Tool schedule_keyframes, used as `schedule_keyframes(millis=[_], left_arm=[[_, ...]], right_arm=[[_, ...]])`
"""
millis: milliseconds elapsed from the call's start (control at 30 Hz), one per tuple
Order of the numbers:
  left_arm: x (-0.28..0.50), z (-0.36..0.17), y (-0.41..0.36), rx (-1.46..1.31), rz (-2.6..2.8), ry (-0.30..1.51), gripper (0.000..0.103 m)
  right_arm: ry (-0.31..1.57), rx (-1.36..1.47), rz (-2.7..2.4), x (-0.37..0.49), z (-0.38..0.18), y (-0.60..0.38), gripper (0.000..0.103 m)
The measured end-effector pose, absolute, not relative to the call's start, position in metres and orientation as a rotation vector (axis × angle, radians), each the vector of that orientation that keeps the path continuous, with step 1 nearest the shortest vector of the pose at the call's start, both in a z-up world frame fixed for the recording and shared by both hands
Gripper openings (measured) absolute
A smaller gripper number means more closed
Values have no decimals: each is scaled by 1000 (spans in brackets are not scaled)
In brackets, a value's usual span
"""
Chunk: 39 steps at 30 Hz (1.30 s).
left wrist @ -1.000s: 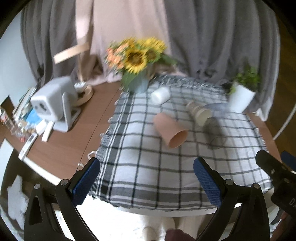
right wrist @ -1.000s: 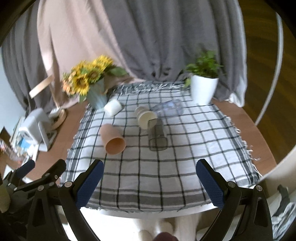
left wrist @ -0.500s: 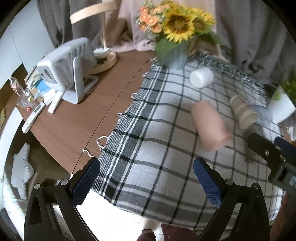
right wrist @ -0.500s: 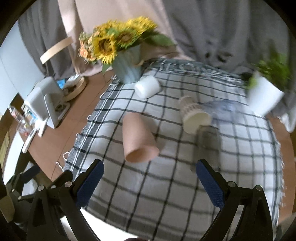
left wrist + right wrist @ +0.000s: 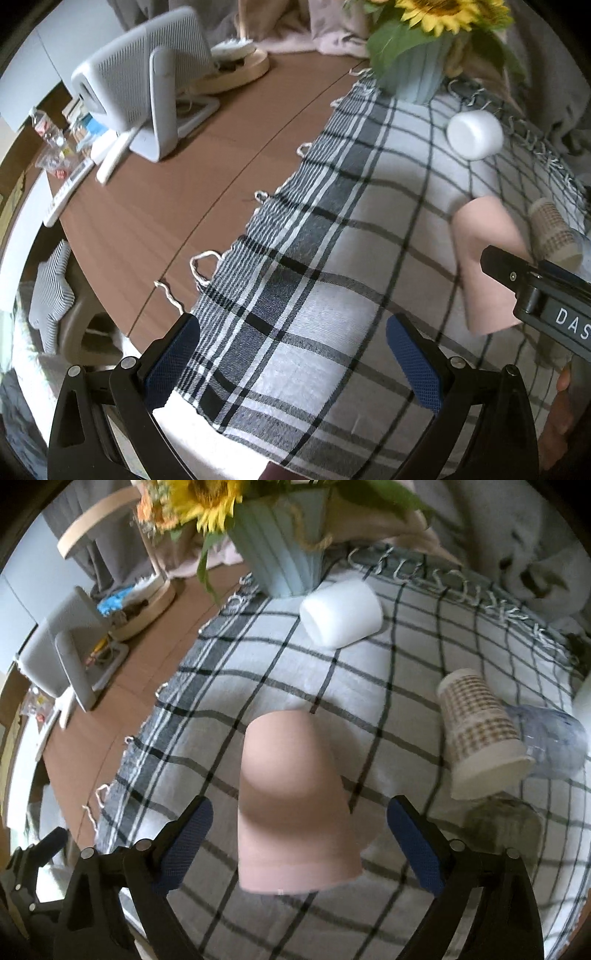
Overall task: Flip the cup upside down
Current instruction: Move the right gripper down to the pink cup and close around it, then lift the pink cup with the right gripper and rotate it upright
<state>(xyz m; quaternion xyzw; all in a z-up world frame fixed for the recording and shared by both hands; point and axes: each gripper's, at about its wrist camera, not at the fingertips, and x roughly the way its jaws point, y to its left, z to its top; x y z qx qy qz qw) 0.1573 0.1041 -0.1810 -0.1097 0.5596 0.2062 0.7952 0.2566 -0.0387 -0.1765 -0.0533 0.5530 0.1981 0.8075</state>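
Observation:
A pink cup (image 5: 295,797) lies on its side on the checked cloth (image 5: 388,686), mouth towards me. My right gripper (image 5: 299,845) is open, its jaws on either side of the cup's mouth end without touching it. In the left wrist view the pink cup (image 5: 484,258) lies at the right, partly behind the right gripper's black finger. My left gripper (image 5: 291,362) is open and empty, low over the cloth's front left corner (image 5: 280,332).
A white cup (image 5: 341,613), a patterned paper cup (image 5: 480,731), a clear plastic cup (image 5: 554,742) and a glass (image 5: 502,823) lie on the cloth. A blue vase with sunflowers (image 5: 280,542) stands at the back. A grey device (image 5: 144,88) stands on the bare wooden table (image 5: 177,192) at the left.
Both grippers have moved forward and down towards the table. The right gripper has closed in on the pink cup, which now sits between its open jaws. The left gripper has swung left.

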Motion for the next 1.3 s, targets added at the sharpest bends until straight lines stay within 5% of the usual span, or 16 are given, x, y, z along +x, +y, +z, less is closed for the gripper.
schedule_keyframes(millis=[300,567,1300], left_arm=[[170,-197,104,-234,433,1240,103],[187,-201,113,-175,337,1268,103],[188,-183,116,24,54,1235,103]], right_arm=[[1246,-114,436,266,-203,-37,92],[1295,-60,408,269,-218,-34,74],[1181,211,122,203,-179,-61,72]])
